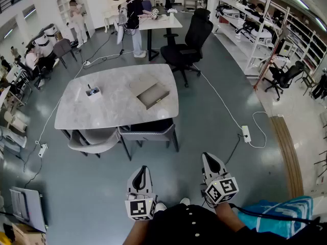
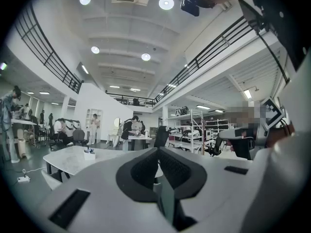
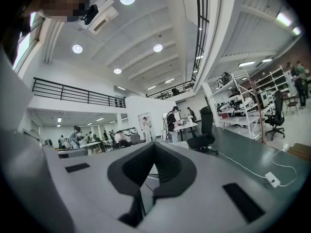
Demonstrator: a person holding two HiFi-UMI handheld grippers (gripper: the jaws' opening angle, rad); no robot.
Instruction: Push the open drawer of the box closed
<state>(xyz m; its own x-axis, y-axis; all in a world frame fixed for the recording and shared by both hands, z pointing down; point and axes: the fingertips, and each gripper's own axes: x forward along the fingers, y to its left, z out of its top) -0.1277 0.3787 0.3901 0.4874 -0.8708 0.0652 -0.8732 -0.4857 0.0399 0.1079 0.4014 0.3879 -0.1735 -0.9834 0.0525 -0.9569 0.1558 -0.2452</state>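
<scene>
Both grippers low, bottom centre of head view, close to person's body, well apart from marble table (image 1: 102,114).
Left gripper (image 1: 142,170): jaws together, nothing held.
Right gripper (image 1: 209,158): same, jaws meet at tips, empty.
Box (image 1: 139,86) flat on table, right of frame centre; drawer (image 1: 154,96) pulled out toward lower right.
White holder (image 1: 93,92) on table, left of box, well apart from it.
Black office chair (image 1: 187,44) beyond table, upper centre.
Power strip (image 1: 246,133) on floor, right.

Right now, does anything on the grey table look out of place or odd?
Only the box near the right edge of the table: its drawer stands pulled out, and the box lies askew to the table's edges. Nothing looks spilled or damaged.
</scene>
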